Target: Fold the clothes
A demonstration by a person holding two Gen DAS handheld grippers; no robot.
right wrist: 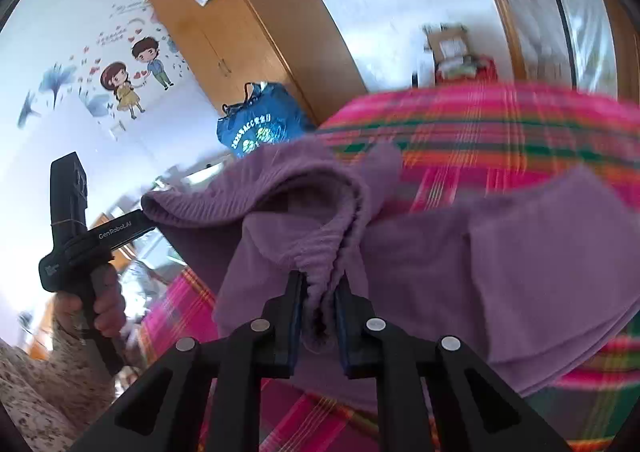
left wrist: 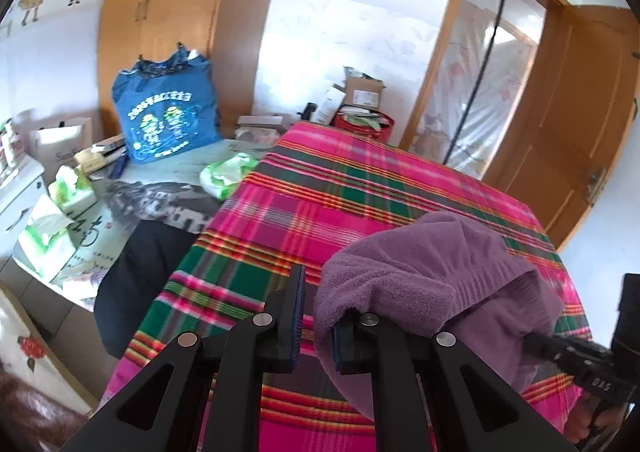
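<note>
Between the two black fingers of the right gripper (right wrist: 318, 316), a bunched edge of the purple knitted sweater (right wrist: 420, 252) is pinched tight. The rest of the sweater hangs to the right of that gripper and above it, over the pink and green plaid bed cover (right wrist: 520, 120).

The left gripper (left wrist: 314, 322) has its fingers close together with a small gap. The purple sweater (left wrist: 420, 276) is draped over its right finger, but I cannot tell if any cloth is really squeezed between the fingers.

What could go wrong: the right gripper holds only a small bunch of thick, stretchy knit. If the hands pull apart hard, the bunch could slip out and the sweater would drop in a heap. If the left gripper has no real hold, its side could slide off the finger, and the fold would come out crooked.

Hard to see: the right wrist picture is blurry at the bed, so the far sweater edge is unclear. The left gripper's tips are hidden under cloth there. A person's hand (right wrist: 100, 304) holds the left gripper's handle, partly cut off. Sleeves and collar cannot be told apart
</note>
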